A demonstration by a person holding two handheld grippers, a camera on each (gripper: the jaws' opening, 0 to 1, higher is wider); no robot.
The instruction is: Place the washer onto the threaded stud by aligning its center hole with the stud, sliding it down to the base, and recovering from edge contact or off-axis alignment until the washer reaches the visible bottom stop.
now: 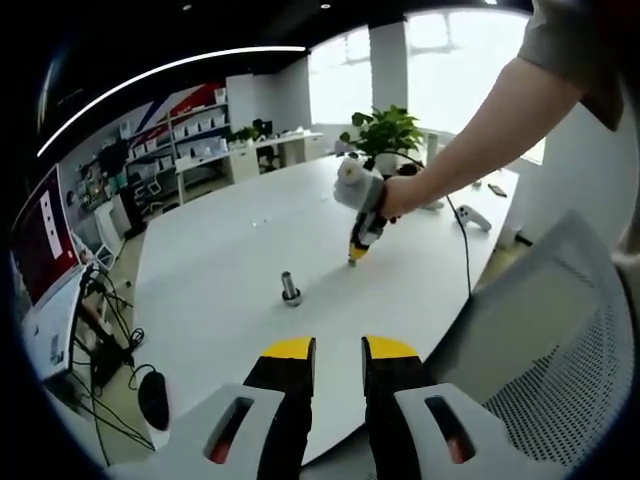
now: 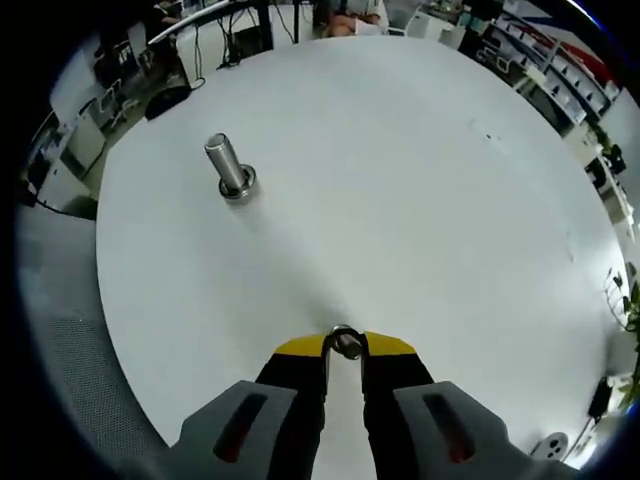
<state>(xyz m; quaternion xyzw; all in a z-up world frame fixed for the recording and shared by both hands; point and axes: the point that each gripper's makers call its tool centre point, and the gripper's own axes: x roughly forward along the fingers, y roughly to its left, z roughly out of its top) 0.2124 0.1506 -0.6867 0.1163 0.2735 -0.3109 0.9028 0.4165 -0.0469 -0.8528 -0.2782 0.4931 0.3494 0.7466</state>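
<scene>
Right gripper (image 2: 343, 345) has its jaws pinched on the washer (image 2: 345, 342) by its edge, keeping the hole free for the stud (image 2: 229, 166), which stands well away on the white table (image 2: 420, 180). Left gripper (image 1: 338, 350) waits near the table edge, jaws slightly parted, holding nothing

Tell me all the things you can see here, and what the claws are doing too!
table: one, white, round, under everything
threaded stud: one, silver, standing upright on the table, bare
washer: one, silver, pinched at the right claw's tips, away from the stud
potted plant: one, green, far side of the table
controller: one, white, on the table near the plant
mesh chair: one, white, beside the table
monitor: one, red screen, left of the table
shelves: several, white, along the far wall
left claw: one, yellow tips, nothing between them, slightly apart
right claw: one, yellow tips, closed on the washer
person's hand: one, holding the right claw
</scene>
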